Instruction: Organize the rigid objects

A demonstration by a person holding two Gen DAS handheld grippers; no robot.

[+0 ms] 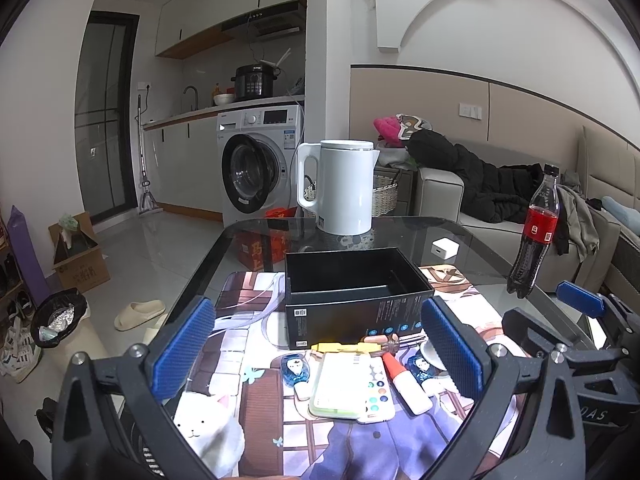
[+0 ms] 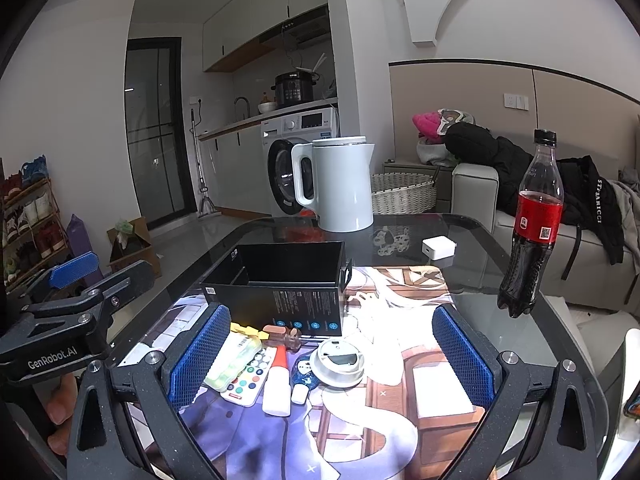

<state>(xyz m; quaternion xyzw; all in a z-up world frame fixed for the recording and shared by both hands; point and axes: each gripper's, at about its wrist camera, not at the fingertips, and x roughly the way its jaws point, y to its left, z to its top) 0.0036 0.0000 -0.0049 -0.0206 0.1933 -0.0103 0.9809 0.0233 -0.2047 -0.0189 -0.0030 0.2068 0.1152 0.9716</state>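
An open black box [image 1: 352, 292] [image 2: 280, 284] stands on the printed mat. Small items lie in front of it: a pale green case [image 1: 340, 384] [image 2: 234, 358], a white remote with coloured buttons [image 1: 376, 396] [image 2: 250, 378], a red-capped glue bottle [image 1: 406, 384] [image 2: 278, 384], a screwdriver [image 1: 384, 340] [image 2: 286, 336], a blue correction tape [image 1: 294, 368] and a round white device [image 2: 338, 362]. My left gripper [image 1: 320, 352] hovers open just short of the pile, holding nothing. My right gripper [image 2: 332, 360] is open and empty too, with the round device between its fingers' lines.
A white kettle [image 1: 344, 188] stands at the glass table's far edge [image 1: 260, 224]. A cola bottle [image 2: 532, 232] is upright at the right, and a white charger [image 2: 439, 248] lies behind the mat. A sofa with clothes is at the right. A person's fingers [image 2: 60, 412] hold the left tool.
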